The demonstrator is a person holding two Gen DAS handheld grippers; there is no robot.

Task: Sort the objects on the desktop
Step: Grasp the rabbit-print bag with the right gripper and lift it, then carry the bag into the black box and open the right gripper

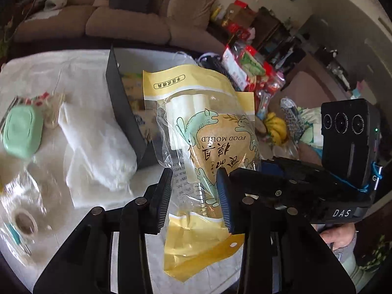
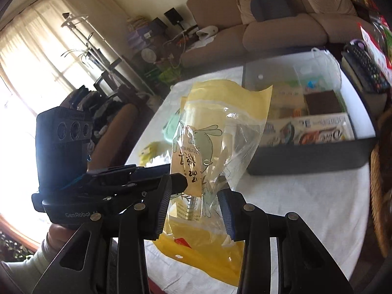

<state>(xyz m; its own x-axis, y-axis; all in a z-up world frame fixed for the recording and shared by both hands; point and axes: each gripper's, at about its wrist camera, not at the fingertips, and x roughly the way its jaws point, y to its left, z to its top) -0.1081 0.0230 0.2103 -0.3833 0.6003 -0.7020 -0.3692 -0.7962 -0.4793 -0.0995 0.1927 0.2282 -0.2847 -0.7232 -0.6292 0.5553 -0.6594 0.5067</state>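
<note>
Hand-held gripper (image 1: 194,196) beside dark bin (image 1: 125,112)

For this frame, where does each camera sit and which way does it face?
Left wrist: on the left tool, facing down over the table toward the sofa; shows its fingers and the right tool.
Right wrist: on the right tool, facing the bin and window; shows the left tool and a hand.
Shared: the pouch, gripped by both.

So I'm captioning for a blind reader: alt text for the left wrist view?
Both grippers, left and right, grip a yellow-and-clear packet above a white-covered table. A dark bin stands behind it, a green box at left.
</note>
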